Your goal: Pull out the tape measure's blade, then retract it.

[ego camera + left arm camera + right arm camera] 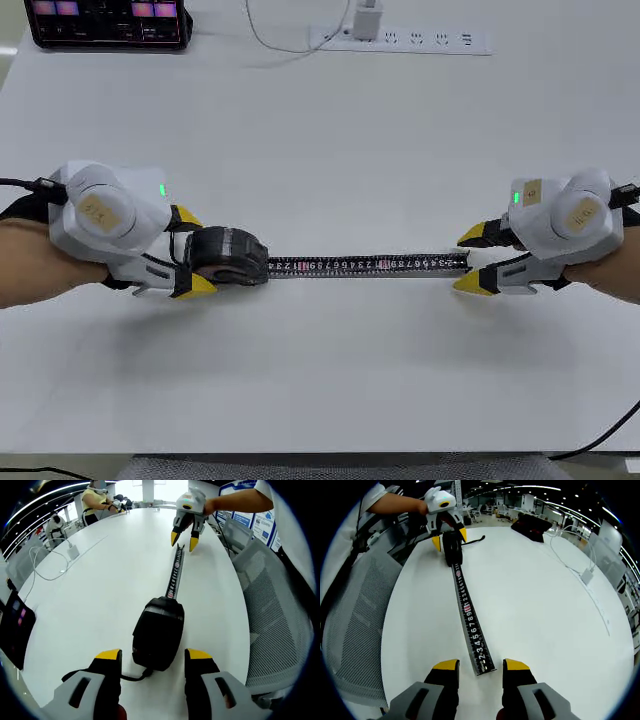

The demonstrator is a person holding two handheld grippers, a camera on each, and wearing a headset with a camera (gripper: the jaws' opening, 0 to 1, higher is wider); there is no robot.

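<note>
Tape measure (228,256) lies on the tabletop (320,150) at 9 o'clock between my open left tongs (193,252), its blade (365,265) reaching my open right tongs (469,260) at 3 o'clock, so I think I should first grip it firmly, then let the blade return slowly.

The left gripper (195,252) sits at middle left of the head view, and the left forearm (30,265) enters from the left edge. Its yellow-tipped jaws point right and stand wide apart. The right gripper (468,261) sits at middle right, the right forearm (618,275) entering from the right edge, jaws pointing left and parted. The grippers face each other, level and well apart.
</note>
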